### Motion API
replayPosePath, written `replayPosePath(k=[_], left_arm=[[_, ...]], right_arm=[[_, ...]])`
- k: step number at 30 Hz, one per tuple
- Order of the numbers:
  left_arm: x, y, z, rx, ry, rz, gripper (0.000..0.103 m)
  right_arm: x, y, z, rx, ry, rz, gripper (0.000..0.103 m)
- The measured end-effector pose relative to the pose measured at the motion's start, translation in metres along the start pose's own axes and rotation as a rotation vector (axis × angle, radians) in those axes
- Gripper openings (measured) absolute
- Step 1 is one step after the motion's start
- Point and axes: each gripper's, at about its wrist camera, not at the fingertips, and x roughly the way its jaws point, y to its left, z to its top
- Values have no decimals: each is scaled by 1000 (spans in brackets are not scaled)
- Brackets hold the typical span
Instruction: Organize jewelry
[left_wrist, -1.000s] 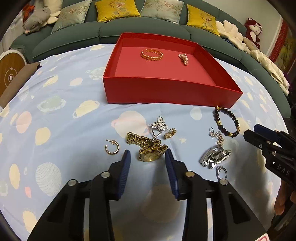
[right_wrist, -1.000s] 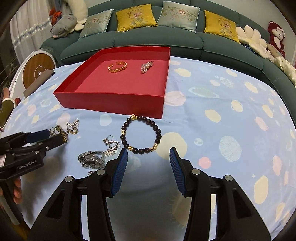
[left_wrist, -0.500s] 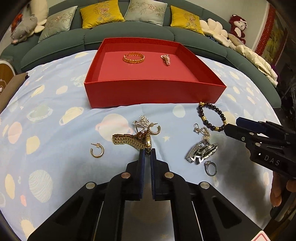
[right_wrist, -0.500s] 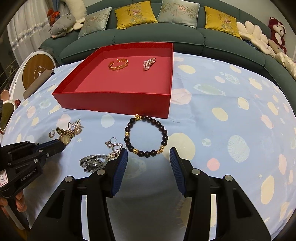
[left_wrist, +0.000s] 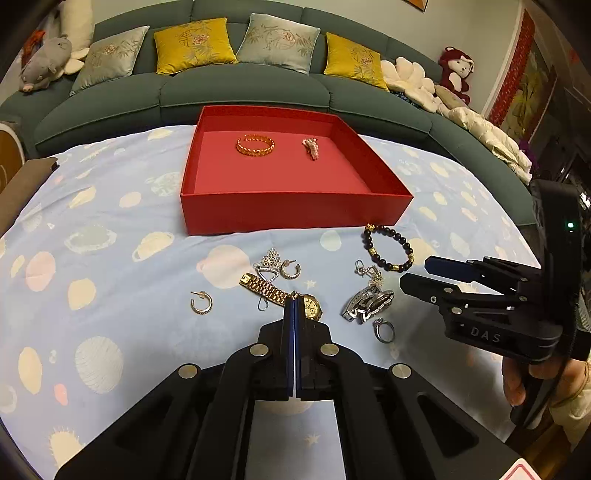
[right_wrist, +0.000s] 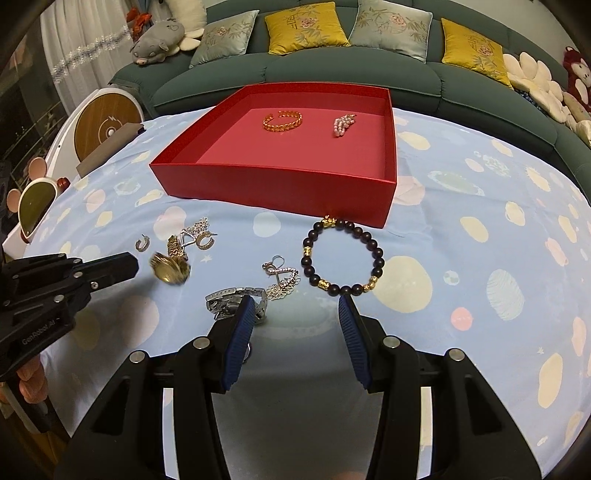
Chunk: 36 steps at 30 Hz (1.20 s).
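The left tongs (left_wrist: 294, 301) are pressed together on the gold-coloured metal wristwatch (left_wrist: 311, 306), pinching it by the band right at its round dial; in the right wrist view the dial hangs blurred just off the tips, while the rest of the band trails on the desk (left_wrist: 110, 229) with its pale blue, planet-printed cloth. The right tongs (right_wrist: 295, 317) stand partly apart with nothing between the blue ribbed pads, poised above the cloth just short of the dark-beaded bracelet with gold spacers (right_wrist: 341, 256).

Around the watch lie two gold hoop earrings (left_wrist: 201, 302), one to its left and one beside a silver crystal crown-shaped piece (left_wrist: 269, 261). To the right sit one silver metal wristwatch (left_wrist: 367, 301), one silver ring with a stone (left_wrist: 384, 329) and one sparkling silver drop earring (right_wrist: 282, 277) next to the beaded bracelet.

Beyond them is one open red cardboard box (left_wrist: 295, 212), holding one gold chain-link bangle (left_wrist: 255, 145) and one small pink pearl cluster (left_wrist: 310, 148), well apart.
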Motion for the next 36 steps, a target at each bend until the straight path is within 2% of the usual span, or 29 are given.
replayPosePath(k=[2, 7, 10, 13, 14, 17, 21, 26, 29, 36], left_arm=[[-4, 1, 2, -6, -8, -5, 0], [7, 2, -6, -16, 40, -10, 0], [16, -3, -10, -2, 56, 7, 9], [25, -2, -8, -42, 61, -7, 28], [29, -2, -7, -57, 60, -10, 29], [41, -4, -3, -83, 70, -2, 29], [59, -11, 0, -89, 84, 64, 29], [69, -26, 1, -14, 59, 175, 28], [69, -31, -4, 49, 63, 214, 19], [48, -12, -17, 40, 105, 130, 19]], right_arm=[[2, -8, 4, 27, -2, -17, 45], [4, -28, 10, 114, -2, -30, 45], [5, -26, 10, 112, -2, -28, 45], [6, -21, 9, 98, 1, -24, 45], [7, -19, 8, 94, 3, -23, 45], [8, -17, 8, 86, 7, -23, 45], [8, -20, 9, 90, 3, -27, 45], [6, -22, 12, 94, -7, -29, 45], [6, -22, 12, 86, -9, -30, 45], [2, -22, 11, 83, -12, -30, 45]])
